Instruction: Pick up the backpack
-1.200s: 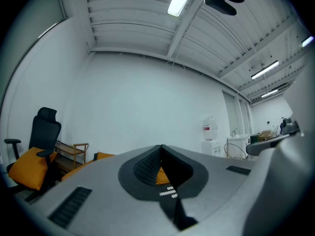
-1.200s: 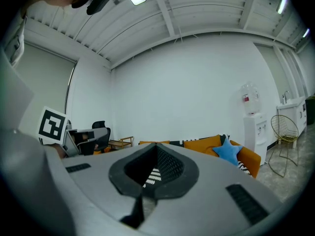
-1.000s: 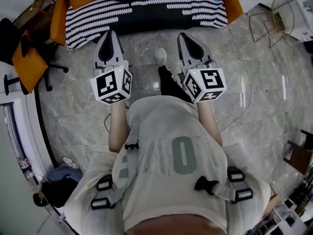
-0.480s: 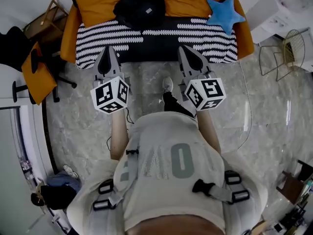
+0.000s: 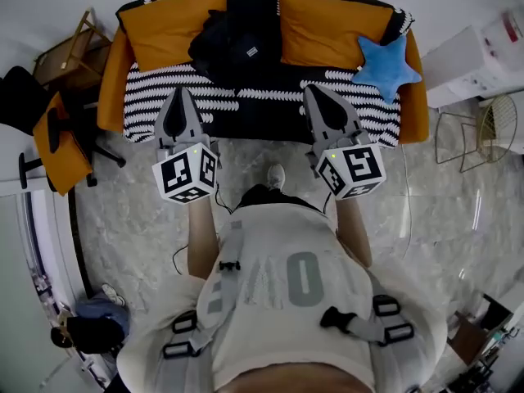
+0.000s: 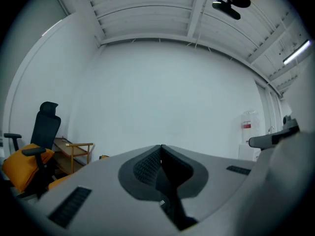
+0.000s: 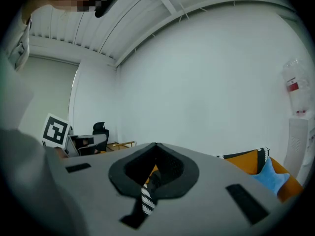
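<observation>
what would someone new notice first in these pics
The orange sofa with its black-and-white striped cover fills the top of the head view. A black backpack is slumped between its two orange back cushions, and a blue star cushion lies toward the picture's right. In front of it, the left gripper and right gripper, each bearing a marker cube, point at the sofa, jaws shut and empty.
</observation>
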{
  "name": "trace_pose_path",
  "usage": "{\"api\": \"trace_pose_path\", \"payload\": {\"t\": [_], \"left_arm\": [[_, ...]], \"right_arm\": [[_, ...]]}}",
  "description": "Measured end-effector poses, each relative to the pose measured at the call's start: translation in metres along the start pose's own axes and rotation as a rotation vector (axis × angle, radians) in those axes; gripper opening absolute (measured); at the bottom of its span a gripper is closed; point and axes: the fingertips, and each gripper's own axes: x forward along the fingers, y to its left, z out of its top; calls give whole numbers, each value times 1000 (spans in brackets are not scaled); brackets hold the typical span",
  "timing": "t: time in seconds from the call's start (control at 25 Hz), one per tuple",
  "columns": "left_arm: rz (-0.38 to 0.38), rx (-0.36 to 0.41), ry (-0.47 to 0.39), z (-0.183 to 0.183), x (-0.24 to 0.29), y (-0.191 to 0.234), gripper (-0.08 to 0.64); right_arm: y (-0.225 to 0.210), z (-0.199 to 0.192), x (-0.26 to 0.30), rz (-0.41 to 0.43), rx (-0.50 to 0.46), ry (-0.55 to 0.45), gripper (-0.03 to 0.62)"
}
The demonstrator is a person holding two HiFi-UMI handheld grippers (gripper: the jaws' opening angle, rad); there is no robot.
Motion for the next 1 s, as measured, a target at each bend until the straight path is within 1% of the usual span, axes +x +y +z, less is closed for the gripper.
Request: {"api": "trace_pose_path", "payload": {"t": [0.2,0.36,0.44,0.64,0.84,1.0], "left_arm": [[-26,5,15,-1,20,-18,18],[-64,1,-8,3,35,-35,20],[-62,4,-17,5,42,-37,20],[-24,20,-32,12,57,-29,20],[-26,22,-39,12,67,-32,20],[-18,6,-44,12,74,-22,20]], "right_arm": [[-21,-3,28,8,34,8,6],[-36,-5,40,5,80,1,6],[-41,-3,44,-3,103,-14,6],[-46,11,55,-5,70,-49,6],[-59,16,64,-17,53,-48,6],[-59,14,74,-16,60,-41,8]]}}
